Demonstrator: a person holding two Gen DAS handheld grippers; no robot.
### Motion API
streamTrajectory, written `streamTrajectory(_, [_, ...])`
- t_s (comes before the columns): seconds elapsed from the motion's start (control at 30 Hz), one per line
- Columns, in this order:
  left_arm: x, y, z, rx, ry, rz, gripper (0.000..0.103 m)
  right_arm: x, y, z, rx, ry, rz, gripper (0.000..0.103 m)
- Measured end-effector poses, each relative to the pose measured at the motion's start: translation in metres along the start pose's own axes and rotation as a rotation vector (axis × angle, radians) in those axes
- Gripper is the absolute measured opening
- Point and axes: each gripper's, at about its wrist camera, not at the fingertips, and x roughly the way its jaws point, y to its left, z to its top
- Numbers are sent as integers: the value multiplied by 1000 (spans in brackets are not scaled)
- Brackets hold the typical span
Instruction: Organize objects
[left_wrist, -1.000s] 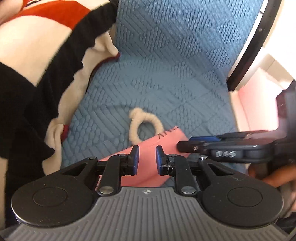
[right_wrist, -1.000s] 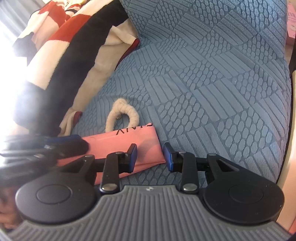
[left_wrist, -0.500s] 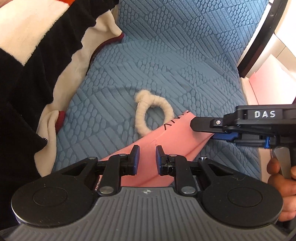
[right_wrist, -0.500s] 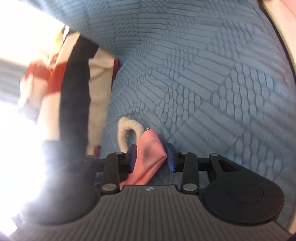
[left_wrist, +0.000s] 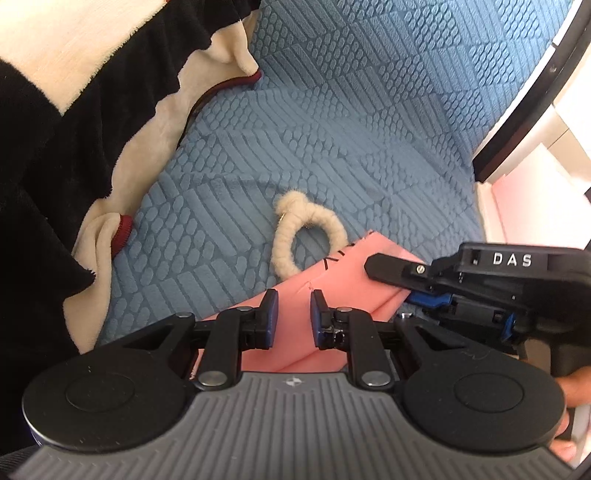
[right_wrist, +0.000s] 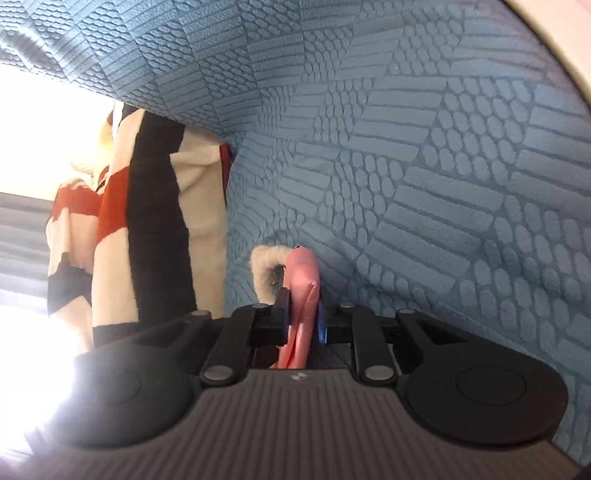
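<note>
A flat pink pouch (left_wrist: 343, 284) with a cream rope loop handle (left_wrist: 306, 236) lies on the blue textured sofa cushion (left_wrist: 332, 129). My right gripper (right_wrist: 301, 317) is shut on the pouch's right edge (right_wrist: 303, 291), which stands on edge between its pads; the loop (right_wrist: 264, 269) shows behind. In the left wrist view the right gripper (left_wrist: 399, 284) comes in from the right and clamps the pouch. My left gripper (left_wrist: 293, 317) is open and empty, just above the pouch's near part.
A black, cream and red fleece blanket (left_wrist: 74, 129) is heaped on the left of the cushion; it also shows in the right wrist view (right_wrist: 147, 229). A dark sofa frame edge (left_wrist: 524, 96) and a pale pink surface (left_wrist: 535, 206) lie at the right.
My right gripper has closed on the pink pouch's edge and rolled, turning that edge up on its side. My left gripper has stayed open over the pouch, drifting slightly back.
</note>
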Motion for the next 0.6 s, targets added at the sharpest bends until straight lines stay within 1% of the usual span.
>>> streamTrajectory(0.07, [-3, -3, 0, 11, -6, -24, 22, -9, 4, -1, -33, -30, -32, 18])
streamTrajectory(0.13, [-4, -6, -1, 17, 8, -77, 22, -17, 2, -1, -48, -44, -59, 18])
streamTrajectory(0.2, [-7, -10, -2, 44, 0, -115, 23, -26, 0, -1, -56, -58, -76, 18])
streamTrajectory(0.23, [-8, -15, -3, 67, -4, -123, 27, -30, -1, 0, -58, -64, -77, 18])
streamTrajectory(0.27, [-9, -20, -4, 93, -6, -136, 32, -33, -2, 0, -60, -70, -78, 18])
streamTrajectory(0.3, [-10, -25, -6, 120, -7, -150, 43, -36, -3, 1, -60, -75, -81, 18])
streamTrajectory(0.33, [-12, -30, -8, 149, -14, -164, 49, -38, -4, 2, -59, -80, -87, 18])
streamTrajectory(0.4, [-15, -43, -13, 226, -31, -179, 50, -43, -7, 1, -54, -86, -98, 18])
streamTrajectory(0.5, [-19, -62, -23, 341, -57, -199, 52, -50, -12, 0, -37, -87, -91, 18])
streamTrajectory(0.6, [-18, -79, -33, 438, -73, -194, 56, -56, -14, -1, -23, -90, -90, 18])
